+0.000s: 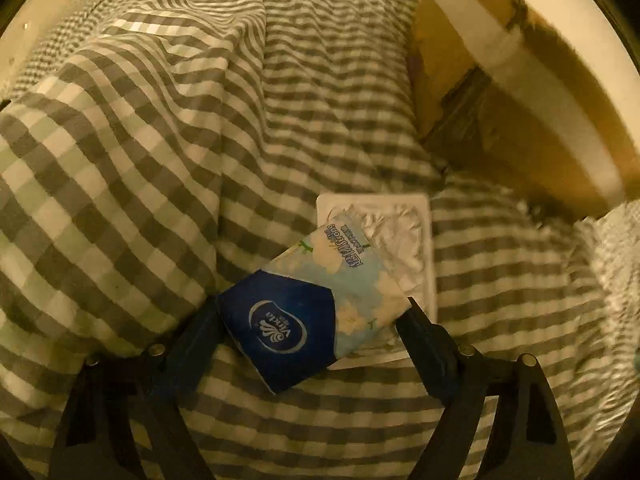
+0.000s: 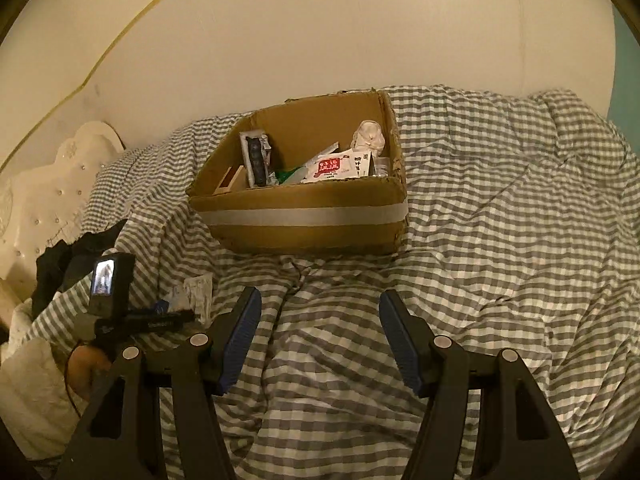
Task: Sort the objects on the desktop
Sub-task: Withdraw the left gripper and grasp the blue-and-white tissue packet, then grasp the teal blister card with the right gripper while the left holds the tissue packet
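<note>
Left gripper [image 1: 312,320] straddling tissue pack [image 1: 316,312], jaws apart, lined up for pickup. Right gripper [image 2: 320,340] released, empty, facing cardboard box [image 2: 304,216].

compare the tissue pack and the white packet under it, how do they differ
The tissue pack is printed blue with flowers; the white packet is plain with a crinkled face. The tissue pack lies slanted on top, between the left gripper's fingers; the white packet lies beneath, partly covered. Both rest on the checked bedcover.

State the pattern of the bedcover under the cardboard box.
Grey-and-white gingham check on the bedcover; the right wrist view shows it best, around the cardboard box.
</note>
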`<state>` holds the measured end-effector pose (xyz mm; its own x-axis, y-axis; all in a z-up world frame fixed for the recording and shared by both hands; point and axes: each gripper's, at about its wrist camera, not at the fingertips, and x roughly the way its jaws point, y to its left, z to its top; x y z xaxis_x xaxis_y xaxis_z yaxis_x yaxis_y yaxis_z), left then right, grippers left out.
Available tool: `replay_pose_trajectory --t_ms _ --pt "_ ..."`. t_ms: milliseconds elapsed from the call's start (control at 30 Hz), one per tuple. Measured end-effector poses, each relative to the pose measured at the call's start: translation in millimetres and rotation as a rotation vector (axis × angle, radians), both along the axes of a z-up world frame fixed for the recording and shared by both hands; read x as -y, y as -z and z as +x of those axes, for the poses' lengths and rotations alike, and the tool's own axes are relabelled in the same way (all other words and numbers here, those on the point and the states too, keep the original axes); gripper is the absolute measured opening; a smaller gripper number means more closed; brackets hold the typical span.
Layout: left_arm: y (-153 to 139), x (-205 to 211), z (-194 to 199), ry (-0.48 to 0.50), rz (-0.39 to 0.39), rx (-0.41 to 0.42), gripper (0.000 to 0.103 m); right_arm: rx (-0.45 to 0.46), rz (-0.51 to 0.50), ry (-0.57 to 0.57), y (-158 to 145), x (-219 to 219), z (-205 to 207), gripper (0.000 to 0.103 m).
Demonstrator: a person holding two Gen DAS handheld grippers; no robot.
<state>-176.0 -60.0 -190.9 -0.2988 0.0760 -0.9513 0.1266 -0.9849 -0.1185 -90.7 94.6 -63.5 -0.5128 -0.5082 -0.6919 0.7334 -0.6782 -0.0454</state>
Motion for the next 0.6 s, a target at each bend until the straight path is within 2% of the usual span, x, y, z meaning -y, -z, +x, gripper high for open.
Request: replay_pose_trajectory --t_ms 133,300,400,500,600 --pt "-16.3 -4.3 7.5 0.019 -0.007 -0.052 0.087 0.005 0.01 -0.002 3.1 4.2 -0.6 0.062" --pt "-59.9 -8.0 13.7 0.059 -0.107 -0.177 0.087 0.014 0.021 -0.034 6.7 17.9 11.3 0.062" --pt "-82.2 -5.5 6.5 0.106 -0.118 -0.225 0.087 0.022 0.04 -0.084 11.9 36.6 24.5 0.062" --pt "-107.3 10.2 -4.8 0.137 -0.13 -0.268 0.087 0.013 0.048 -0.185 17.2 63.4 45.5 0.062" --pt "-119.5 17.2 -14.0 0.166 -0.144 -0.304 0.087 0.013 0.082 -0.236 26.7 94.1 59.5 0.062"
